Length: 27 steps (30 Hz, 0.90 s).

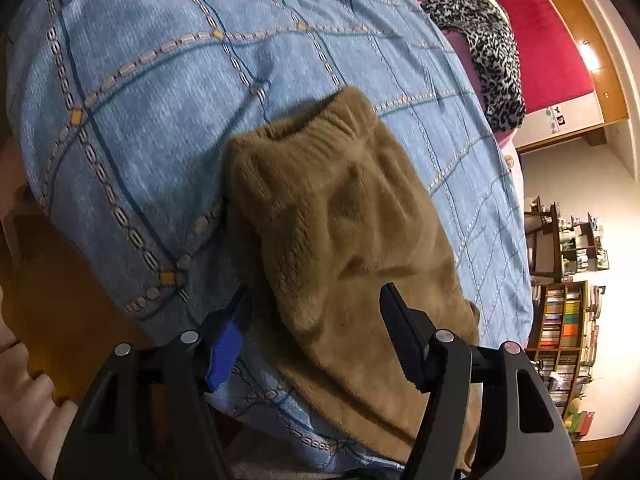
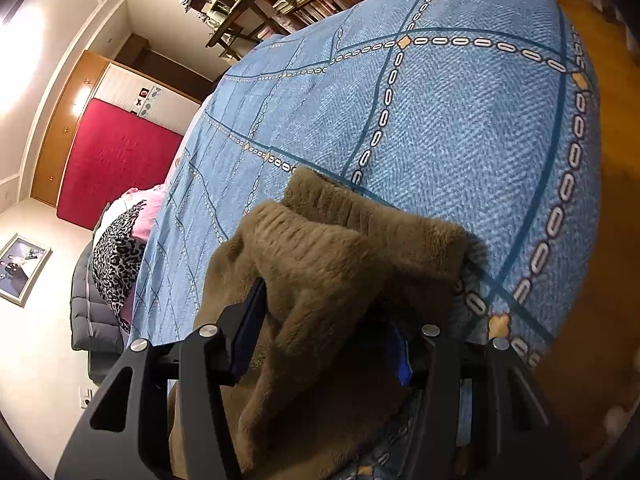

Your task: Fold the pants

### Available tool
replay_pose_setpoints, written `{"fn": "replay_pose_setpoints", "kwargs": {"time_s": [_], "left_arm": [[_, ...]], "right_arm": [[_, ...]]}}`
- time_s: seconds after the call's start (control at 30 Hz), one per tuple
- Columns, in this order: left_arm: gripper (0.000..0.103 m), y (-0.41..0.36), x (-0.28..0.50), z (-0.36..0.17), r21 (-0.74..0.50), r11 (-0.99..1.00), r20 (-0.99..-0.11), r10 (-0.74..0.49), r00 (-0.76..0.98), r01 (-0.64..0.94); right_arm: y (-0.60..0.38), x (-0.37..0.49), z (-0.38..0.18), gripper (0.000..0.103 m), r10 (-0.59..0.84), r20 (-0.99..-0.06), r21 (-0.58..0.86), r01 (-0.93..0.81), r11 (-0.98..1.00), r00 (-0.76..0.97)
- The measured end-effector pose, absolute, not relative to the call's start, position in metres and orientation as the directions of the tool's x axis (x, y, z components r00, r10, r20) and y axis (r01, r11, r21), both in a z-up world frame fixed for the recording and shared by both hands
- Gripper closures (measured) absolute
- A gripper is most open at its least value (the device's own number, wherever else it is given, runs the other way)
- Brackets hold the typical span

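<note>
Two grippers were in play, one pair of pants between them. The left gripper [image 1: 316,328] stood wide apart, its two fingers straddling the near end of the brown fleece pants [image 1: 340,220] without pinching them. The right gripper [image 2: 324,328] also stood wide, fleece bunched up between its fingers; whether it actually gripped the cloth, I could not tell. The pants [image 2: 332,264] lay on the blue bedspread [image 1: 180,100], near its closest edge, ribbed end pointing away. Beyond the pants, at the bedspread's far side, sat one leopard-print garment [image 1: 492,60]. Past that stood one red panel [image 1: 536,40] and one bookshelf [image 1: 568,344].
</note>
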<state>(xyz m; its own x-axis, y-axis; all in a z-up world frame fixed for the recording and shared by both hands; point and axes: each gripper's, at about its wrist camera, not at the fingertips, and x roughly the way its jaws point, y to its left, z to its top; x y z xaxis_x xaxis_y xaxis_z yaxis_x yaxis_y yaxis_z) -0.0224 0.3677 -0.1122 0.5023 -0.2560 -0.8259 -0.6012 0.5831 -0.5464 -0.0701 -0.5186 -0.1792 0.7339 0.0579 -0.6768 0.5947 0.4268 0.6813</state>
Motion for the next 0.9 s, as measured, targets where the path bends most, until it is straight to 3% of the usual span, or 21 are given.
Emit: {"fn": "replay_pose_setpoints", "kwargs": {"time_s": [0.1, 0.17, 0.27, 0.3, 0.4, 0.43, 0.67, 0.9], "left_arm": [[0.032, 0.359, -0.02, -0.113, -0.568, 0.582, -0.812, -0.283, 0.511, -0.581], [0.032, 0.353, -0.017, -0.115, -0.574, 0.587, -0.808, -0.292, 0.512, -0.571], [0.034, 0.348, -0.01, -0.121, -0.576, 0.579, -0.807, -0.289, 0.516, -0.577], [0.04, 0.348, -0.007, -0.123, -0.574, 0.578, -0.808, -0.286, 0.515, -0.58], [0.088, 0.345, 0.0, -0.128, -0.563, 0.58, -0.817, -0.287, 0.499, -0.588], [0.095, 0.346, 0.001, -0.128, -0.56, 0.579, -0.82, -0.283, 0.498, -0.593], [0.098, 0.352, -0.014, -0.102, -0.554, 0.615, -0.807, -0.231, 0.543, -0.562], [0.098, 0.354, -0.027, -0.108, -0.505, 0.647, -0.841, -0.223, 0.492, -0.571]], "right_arm": [[-0.513, -0.06, -0.173, 0.058, 0.057, -0.673, 0.671, 0.576, 0.466, 0.737], [-0.508, -0.054, -0.165, 0.072, 0.039, -0.682, 0.641, 0.571, 0.513, 0.73], [-0.504, -0.048, -0.15, 0.08, 0.018, -0.677, 0.616, 0.553, 0.561, 0.736], [-0.503, -0.046, -0.144, 0.08, 0.009, -0.67, 0.611, 0.545, 0.574, 0.742], [-0.501, -0.046, -0.121, 0.084, -0.028, -0.647, 0.594, 0.526, 0.608, 0.762], [-0.5, -0.048, -0.113, 0.084, -0.04, -0.636, 0.59, 0.52, 0.618, 0.77], [-0.501, -0.069, -0.085, 0.085, -0.092, -0.637, 0.535, 0.525, 0.662, 0.765], [-0.509, -0.086, -0.136, 0.085, -0.141, -0.747, 0.424, 0.628, 0.653, 0.65]]}}
